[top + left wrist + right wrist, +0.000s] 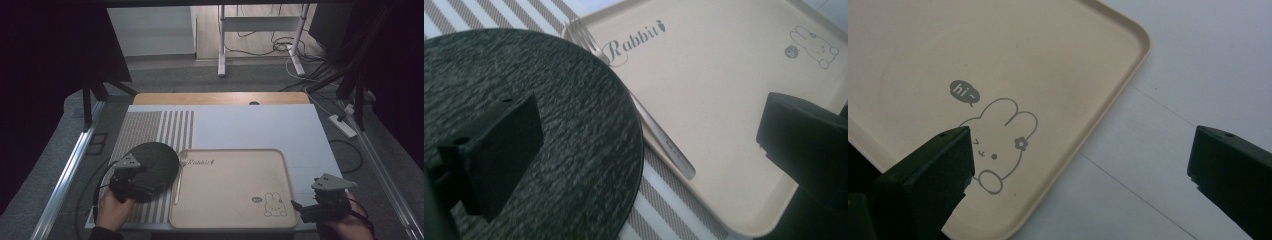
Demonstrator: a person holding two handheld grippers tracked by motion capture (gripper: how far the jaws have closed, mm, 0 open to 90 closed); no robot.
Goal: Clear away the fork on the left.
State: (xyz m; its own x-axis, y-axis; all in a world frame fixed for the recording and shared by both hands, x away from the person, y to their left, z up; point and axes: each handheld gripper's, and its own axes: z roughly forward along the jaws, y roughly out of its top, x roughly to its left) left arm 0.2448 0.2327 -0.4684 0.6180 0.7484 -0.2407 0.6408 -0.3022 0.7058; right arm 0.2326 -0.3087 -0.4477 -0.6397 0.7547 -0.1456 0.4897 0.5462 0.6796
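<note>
A beige tray (235, 210) with a rabbit drawing lies at the near middle of the table and serves as the landmark here.

Nearest the viewer, just off the tray's near right corner, a person's hand holds the right gripper (300, 209). Its jaws stand wide apart with nothing between them. In the right gripper view they straddle the tray's rounded corner (1143, 40), one jaw above the rabbit drawing (998, 145), the other above the white table cover (1198, 75).

Off the tray's near left corner, the other hand holds the left gripper (145, 187). Its jaws are also spread and hold nothing. In the left gripper view one jaw hangs above a dark round plate (549, 130) and the other above the tray's surface.

The plate sits on a striped placemat (150, 125) just left of the tray, its rim reaching the tray's left edge. A silver fork (178, 177) lies along that left edge, tines pointing away from the viewer, handle towards the viewer, its long axis parallel to the tray's side. In the left gripper view the fork (649, 125) runs between the plate and the tray, directly in the gap between the open jaws.

The left gripper is much nearer to plate and fork; the right is well apart from both, across the tray.
</note>
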